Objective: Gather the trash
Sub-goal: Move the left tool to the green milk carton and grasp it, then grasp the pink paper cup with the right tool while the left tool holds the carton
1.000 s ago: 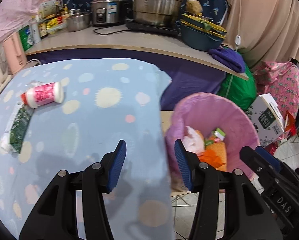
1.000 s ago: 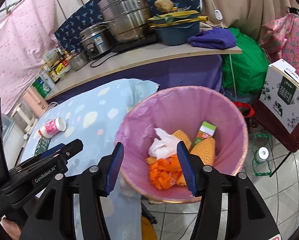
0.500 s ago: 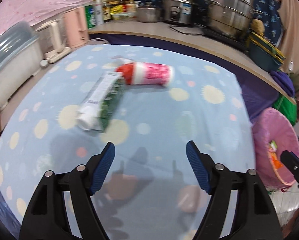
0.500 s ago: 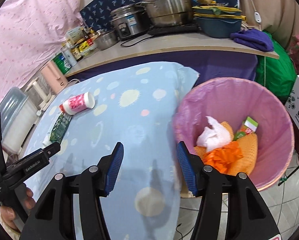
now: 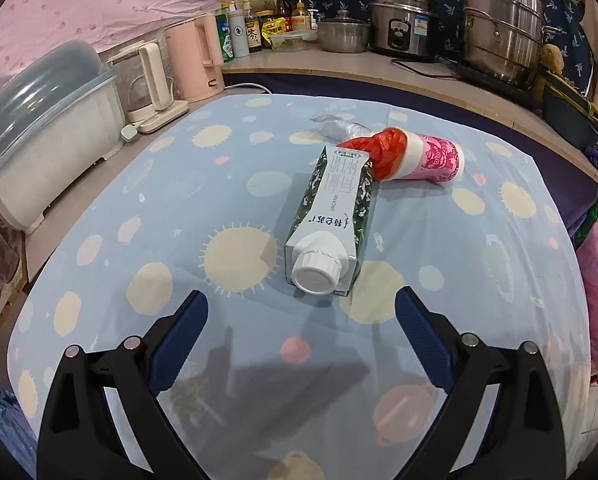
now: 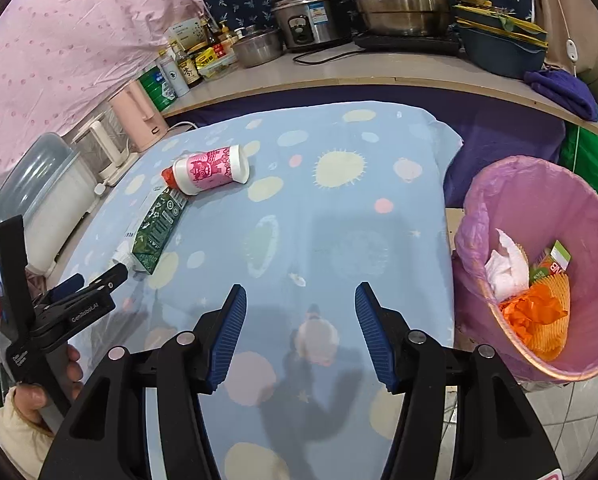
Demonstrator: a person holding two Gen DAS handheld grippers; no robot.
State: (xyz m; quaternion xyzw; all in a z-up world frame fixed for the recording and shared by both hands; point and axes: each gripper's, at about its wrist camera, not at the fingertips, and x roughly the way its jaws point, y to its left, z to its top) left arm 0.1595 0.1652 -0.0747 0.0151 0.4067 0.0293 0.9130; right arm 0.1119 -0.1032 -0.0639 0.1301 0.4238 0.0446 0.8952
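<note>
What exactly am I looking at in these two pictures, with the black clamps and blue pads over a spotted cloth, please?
Those clamps are hand-held grippers, one per hand, each with a camera looking along its fingers. The left gripper is opening towards a green milk carton lying beside a pink cup stuffed with a red bag. The right gripper is open and holds nothing; its view also shows the hand holding the left one, and a pink-lined bin beside the table with trash already inside.

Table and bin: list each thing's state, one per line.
Milk carton: lying flat, capped.
Pink cup: on its side, red bag stuffed in.
Bin: lined, partly filled.
Left gripper: jaws opening, nothing between.
Right gripper: open, empty.
</note>
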